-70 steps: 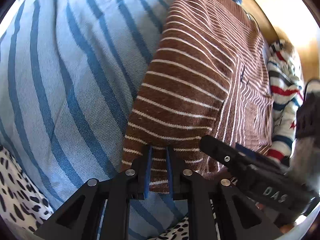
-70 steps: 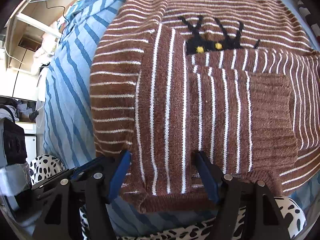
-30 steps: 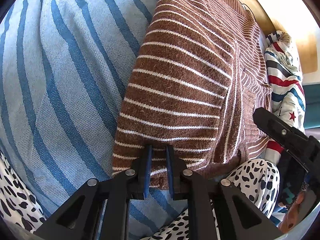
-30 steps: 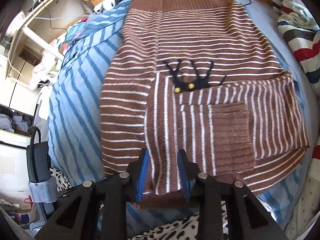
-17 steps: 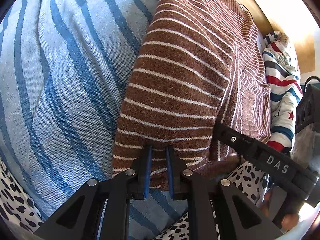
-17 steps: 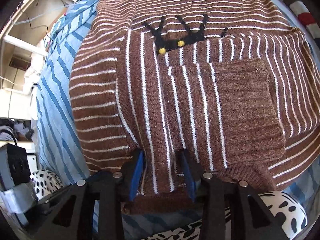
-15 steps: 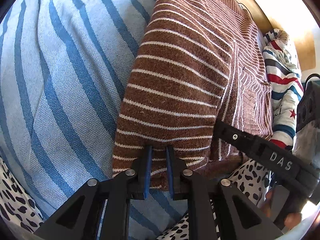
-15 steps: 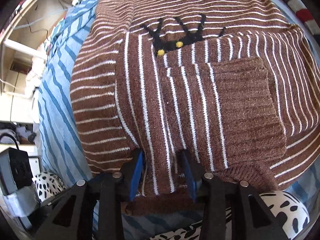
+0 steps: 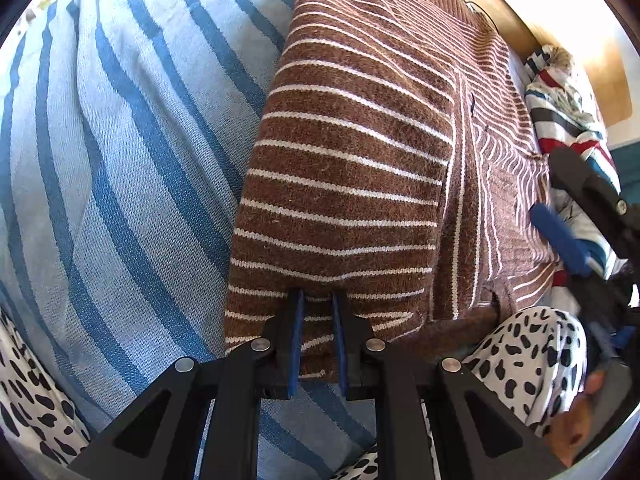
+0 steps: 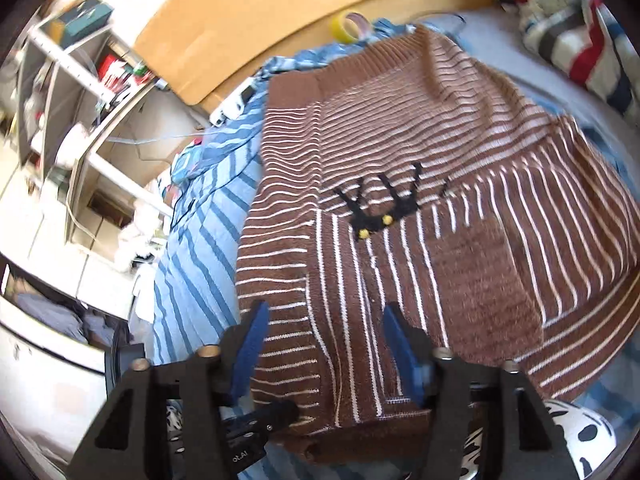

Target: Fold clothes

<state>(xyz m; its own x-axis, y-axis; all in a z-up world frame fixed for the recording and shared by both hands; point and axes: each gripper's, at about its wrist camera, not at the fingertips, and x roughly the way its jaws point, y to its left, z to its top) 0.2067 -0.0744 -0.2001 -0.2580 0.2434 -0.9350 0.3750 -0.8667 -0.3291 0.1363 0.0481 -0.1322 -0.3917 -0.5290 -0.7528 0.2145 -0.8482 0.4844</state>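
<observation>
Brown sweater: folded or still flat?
Partly folded. The brown sweater has both sleeves crossed over its front, stripes running crosswise; body not yet doubled over.

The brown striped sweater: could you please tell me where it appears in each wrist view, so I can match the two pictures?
Left wrist view: the brown striped sweater fills the centre and upper right, its near hem pinched in the left gripper.
Right wrist view: the sweater fills the centre and right, lying beyond the right gripper, whose jaws are opening.
Shared landmark: the blue striped bedsheet along the sweater's left edge.
</observation>
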